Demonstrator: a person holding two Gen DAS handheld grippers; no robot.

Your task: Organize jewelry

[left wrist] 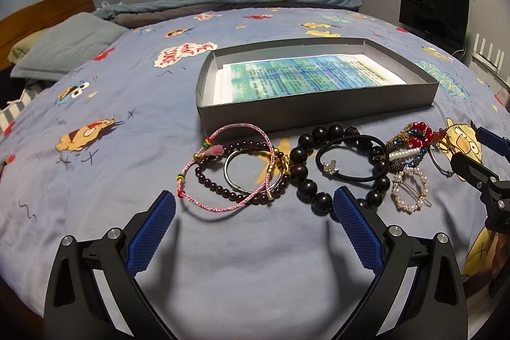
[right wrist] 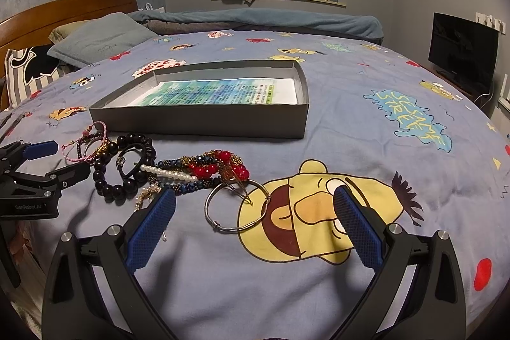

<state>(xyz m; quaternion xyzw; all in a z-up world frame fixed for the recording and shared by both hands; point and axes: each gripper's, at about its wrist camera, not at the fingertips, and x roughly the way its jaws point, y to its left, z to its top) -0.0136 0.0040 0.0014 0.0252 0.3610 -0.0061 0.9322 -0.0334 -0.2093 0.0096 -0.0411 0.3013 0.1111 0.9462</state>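
Holding both tools above the jewelry row on the bedspread, I am logging this as the opening step: nothing is lying in the grey box yet, only its printed paper lining. Left gripper: jaws spread apart, empty, framing the pink cord bracelet, the small dark-bead bracelet and a silver bangle tangled with them. Right gripper: jaws likewise apart and empty, straddling a second silver bangle, which is lying flat just in front of the box, at the row's right end. Also in the row: large black-bead bracelet, black hair tie, red and blue beaded strands, pearl clip. The row's long axis is running left to right, parallel to the box's near wall; the pearl bar is lying along it. I am judging that the next move calls for lowering over the lone bangle's rim and closing.
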